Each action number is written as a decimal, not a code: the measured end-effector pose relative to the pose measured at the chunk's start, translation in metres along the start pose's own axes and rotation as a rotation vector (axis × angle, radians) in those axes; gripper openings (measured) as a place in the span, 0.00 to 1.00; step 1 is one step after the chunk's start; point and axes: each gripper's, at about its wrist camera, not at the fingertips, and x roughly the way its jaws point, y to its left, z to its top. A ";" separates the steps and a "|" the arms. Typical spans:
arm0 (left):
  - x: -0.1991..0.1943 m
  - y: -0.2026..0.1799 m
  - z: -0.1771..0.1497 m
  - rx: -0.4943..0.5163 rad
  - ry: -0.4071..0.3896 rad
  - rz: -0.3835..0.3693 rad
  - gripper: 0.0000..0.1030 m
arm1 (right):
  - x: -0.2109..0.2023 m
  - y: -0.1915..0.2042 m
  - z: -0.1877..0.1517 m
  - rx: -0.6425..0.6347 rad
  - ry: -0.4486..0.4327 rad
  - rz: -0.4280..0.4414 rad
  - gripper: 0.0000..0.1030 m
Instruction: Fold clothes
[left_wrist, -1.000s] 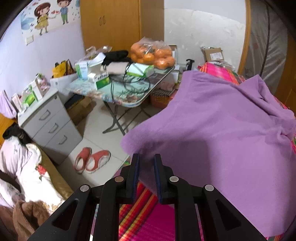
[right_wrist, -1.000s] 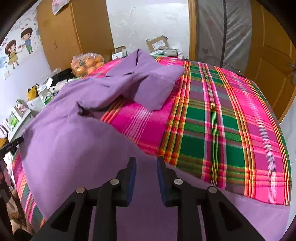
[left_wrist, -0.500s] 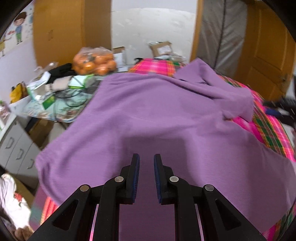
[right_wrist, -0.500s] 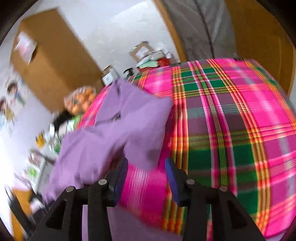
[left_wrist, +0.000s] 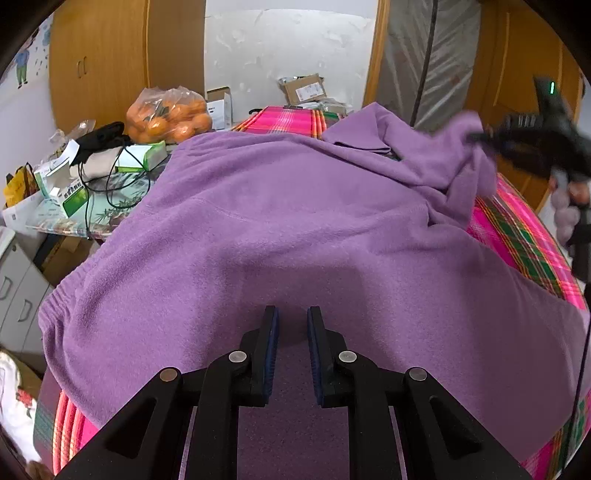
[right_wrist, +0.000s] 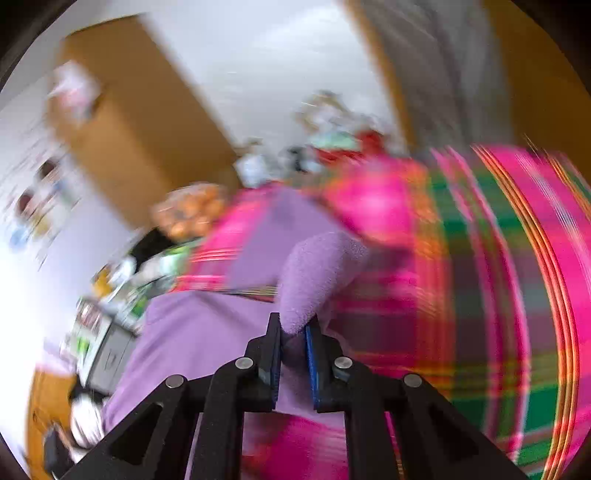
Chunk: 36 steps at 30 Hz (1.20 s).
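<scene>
1. Drawer cabinet: grey, at the 9 o'clock edge of the left wrist view, below a cluttered folding table.
2. Table contents: green and white boxes, a black cable and a bag of oranges at about 10 o'clock. A wooden wardrobe stands behind them.
3. Purple garment: fleece, spread across the plaid bedcover. It fills the centre of the left wrist view. Its ribbed hem hangs over the bed edge at 8 o'clock; the collar area lies at about 12 o'clock.
4. Left gripper: at 6 o'clock in its own view, poised over the garment's lower body. The jaws stand a narrow gap apart. Nothing lies between the blue pads; purple cloth shows through the gap beneath them.
5. Sleeve: raised off the bedcover at about 2 o'clock in the left wrist view, its end meeting a blurred black tool.
6. Right gripper: in the right wrist view the jaws are pressed together on the sleeve end, which bulges upward from the pads toward 12 o'clock. This view is heavily motion-blurred.
7. A hand grips the right tool's handle at 3 o'clock in the left wrist view.
8. Bedcover, right wrist view: pink, green and orange plaid, filling 1 to 5 o'clock.
</scene>
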 end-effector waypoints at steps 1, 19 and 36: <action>-0.001 0.001 -0.001 -0.003 -0.001 0.002 0.17 | -0.001 0.024 -0.002 -0.068 0.006 0.032 0.12; -0.004 0.014 -0.007 -0.028 -0.022 0.007 0.17 | 0.048 -0.012 -0.015 0.137 0.174 0.072 0.43; -0.004 0.010 -0.006 0.009 -0.021 0.020 0.22 | 0.038 -0.022 0.024 0.127 0.008 -0.008 0.07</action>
